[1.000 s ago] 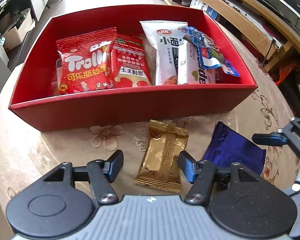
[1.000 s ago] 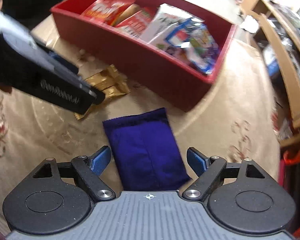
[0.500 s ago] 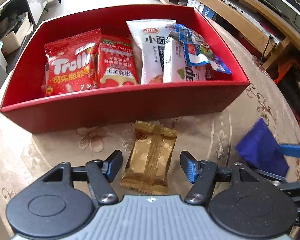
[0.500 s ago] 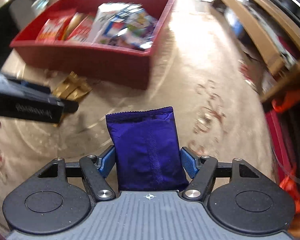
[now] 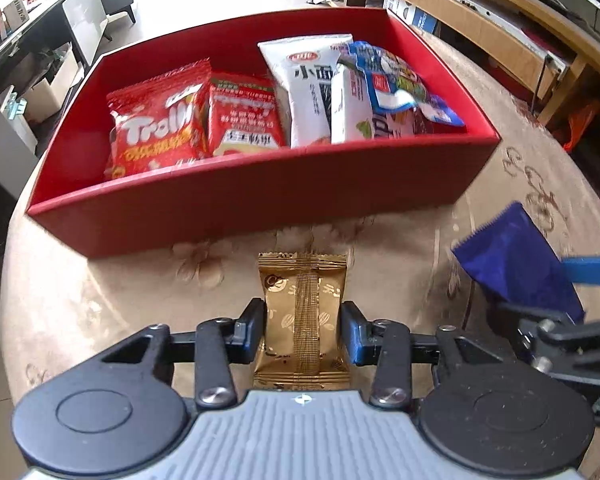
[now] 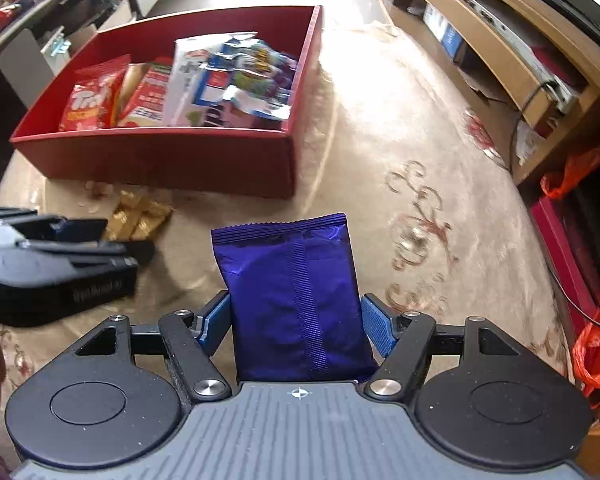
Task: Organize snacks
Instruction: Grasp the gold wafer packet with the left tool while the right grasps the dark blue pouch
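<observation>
Two snack packets are pinched, both still outside the box.

The shiny gold foil snack packet [image 5: 302, 320] is squeezed between the pads of the left gripper [image 5: 303, 330], which has just been closing, on the flowery beige tablecloth [image 5: 100, 300] just in front of the red cardboard box [image 5: 260, 200]. The shiny purple foil packet [image 6: 296, 300] is gripped by the right gripper [image 6: 296, 324] and appears lifted. Slippery foil could be dropped or crushed, and a packet could be bumped on the box wall or on the full bags [image 5: 312, 92] inside.
</observation>
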{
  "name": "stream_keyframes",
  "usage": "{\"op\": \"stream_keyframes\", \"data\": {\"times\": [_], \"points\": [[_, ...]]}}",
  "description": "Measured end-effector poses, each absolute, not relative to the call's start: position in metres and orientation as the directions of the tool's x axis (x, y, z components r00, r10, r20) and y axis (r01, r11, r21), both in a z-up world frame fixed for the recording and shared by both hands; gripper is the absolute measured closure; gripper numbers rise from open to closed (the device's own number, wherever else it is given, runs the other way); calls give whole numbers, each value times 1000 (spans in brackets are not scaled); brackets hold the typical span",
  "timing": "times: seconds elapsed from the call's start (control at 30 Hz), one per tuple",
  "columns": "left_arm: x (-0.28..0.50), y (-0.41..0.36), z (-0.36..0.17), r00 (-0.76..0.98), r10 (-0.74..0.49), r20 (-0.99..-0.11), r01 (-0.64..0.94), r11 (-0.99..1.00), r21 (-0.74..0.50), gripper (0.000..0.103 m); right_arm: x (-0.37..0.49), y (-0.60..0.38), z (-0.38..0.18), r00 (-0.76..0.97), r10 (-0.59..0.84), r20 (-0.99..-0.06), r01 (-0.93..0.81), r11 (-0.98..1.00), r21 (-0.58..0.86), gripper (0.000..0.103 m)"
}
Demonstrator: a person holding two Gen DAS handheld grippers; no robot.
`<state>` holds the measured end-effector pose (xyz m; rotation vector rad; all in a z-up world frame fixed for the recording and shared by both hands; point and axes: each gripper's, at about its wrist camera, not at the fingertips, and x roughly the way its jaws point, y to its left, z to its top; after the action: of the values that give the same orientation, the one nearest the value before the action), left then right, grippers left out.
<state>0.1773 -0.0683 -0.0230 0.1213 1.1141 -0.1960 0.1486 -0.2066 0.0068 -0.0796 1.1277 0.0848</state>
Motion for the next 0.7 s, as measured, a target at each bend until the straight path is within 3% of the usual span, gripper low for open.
{"op": "stream_keyframes", "data": {"times": [0.23, 0.33, 0.53, 0.7], "points": [[142, -51, -19, 393, -111, -913, 200, 979, -32, 65, 141, -192, -3, 398, 20, -917, -171, 984, -53, 28], [138, -51, -22, 399, -92, -912, 190, 982, -16, 54, 139, -188, -9, 385, 13, -923, -193, 979, -67, 28], [143, -56, -29, 423, -58, -904, 191, 981, 26, 42, 142, -184, -15, 371, 14, -928, -221, 972, -74, 25], [145, -51, -32, 425, -69, -902, 176, 984, 7, 39, 148, -192, -24, 357, 24, -934, -208, 977, -55, 18]]}}
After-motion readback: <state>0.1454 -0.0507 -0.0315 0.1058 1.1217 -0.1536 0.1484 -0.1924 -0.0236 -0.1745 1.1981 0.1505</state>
